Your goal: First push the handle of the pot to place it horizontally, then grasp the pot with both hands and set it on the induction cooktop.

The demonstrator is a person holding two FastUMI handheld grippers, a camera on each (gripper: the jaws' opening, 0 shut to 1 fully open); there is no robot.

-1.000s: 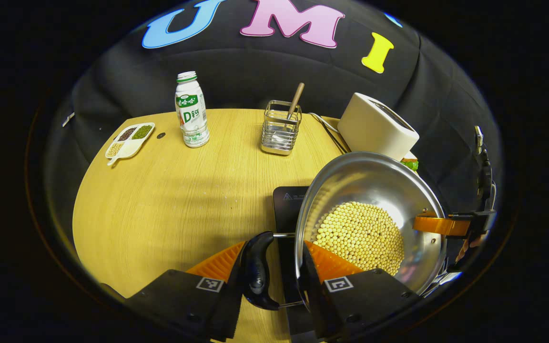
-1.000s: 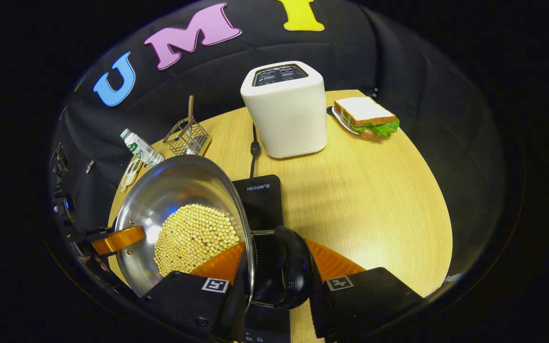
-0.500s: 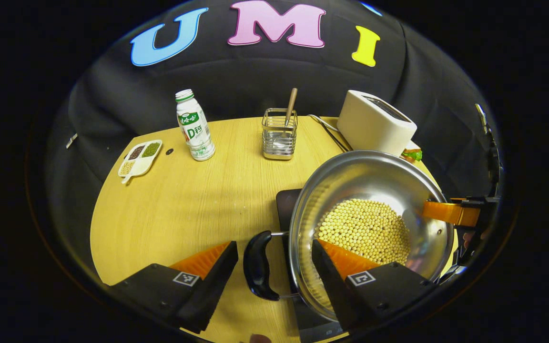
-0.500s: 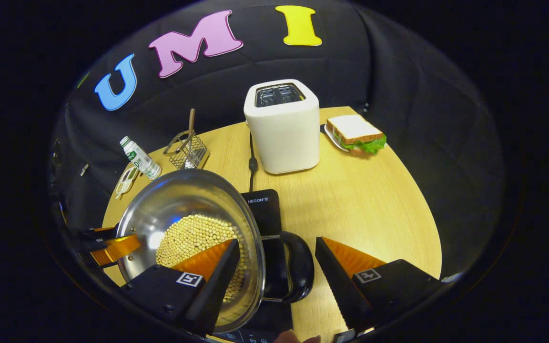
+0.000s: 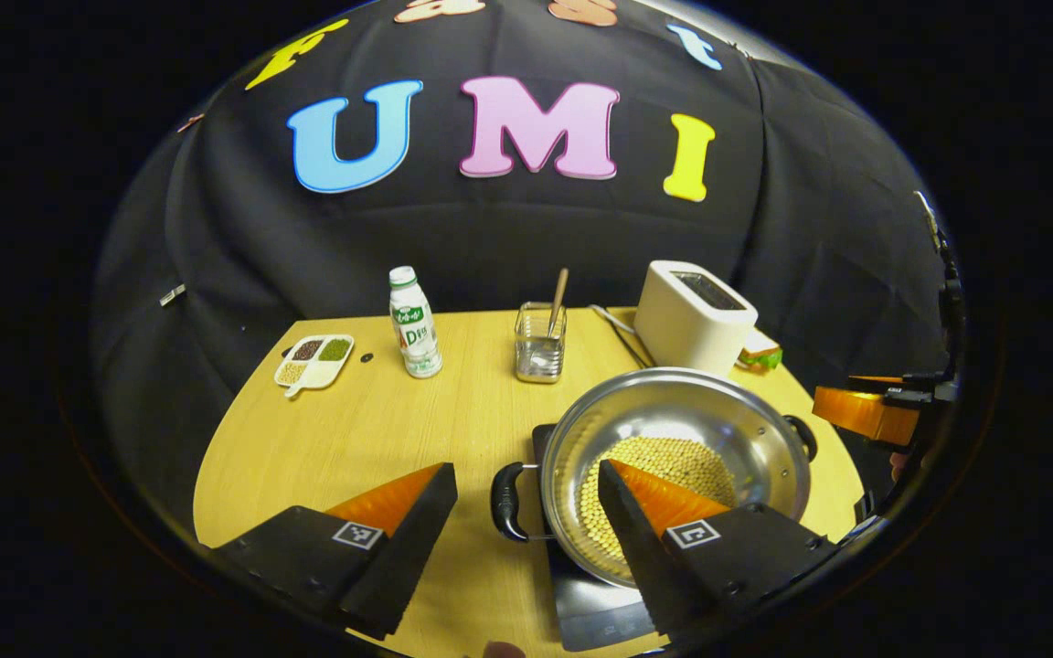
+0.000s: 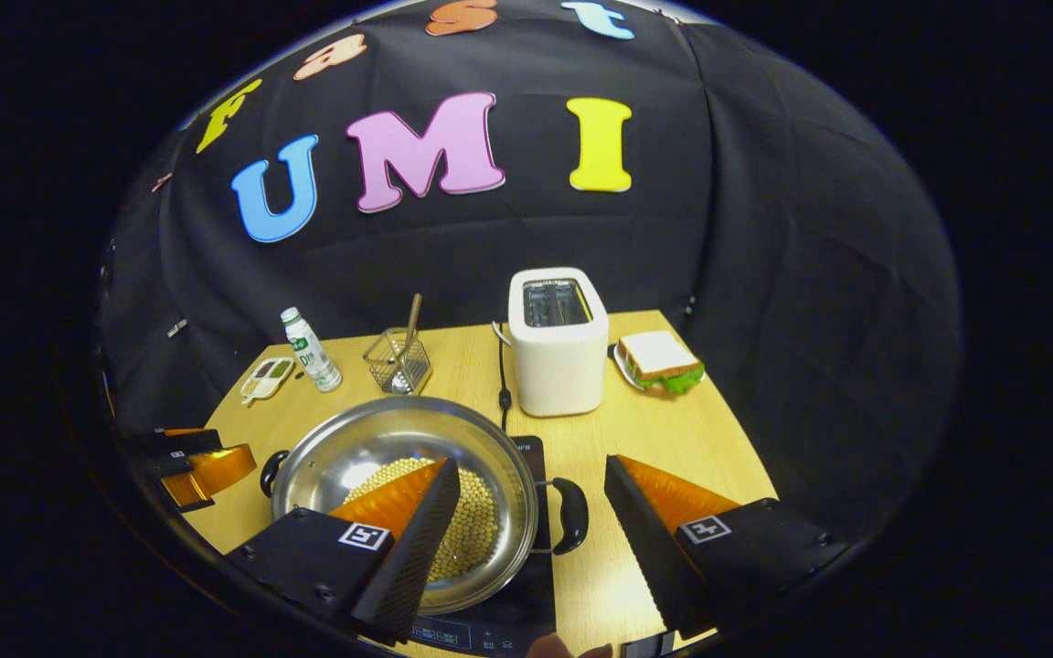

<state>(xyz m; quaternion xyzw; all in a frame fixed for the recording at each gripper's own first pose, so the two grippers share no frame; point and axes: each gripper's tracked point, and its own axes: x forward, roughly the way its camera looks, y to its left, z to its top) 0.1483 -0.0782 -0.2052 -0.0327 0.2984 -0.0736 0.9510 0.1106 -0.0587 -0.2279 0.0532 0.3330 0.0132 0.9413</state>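
Fingers (image 5: 440,489) of both grippers spread wide, raised clear above pot (image 5: 673,420) on induction cooktop (image 5: 595,612).

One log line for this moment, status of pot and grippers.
pot: on induction cooktop | left gripper: open, clear | right gripper: open, clear | phase: released

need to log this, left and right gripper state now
left gripper: open, fingers apart, holding nothing.
right gripper: open, fingers apart, holding nothing.
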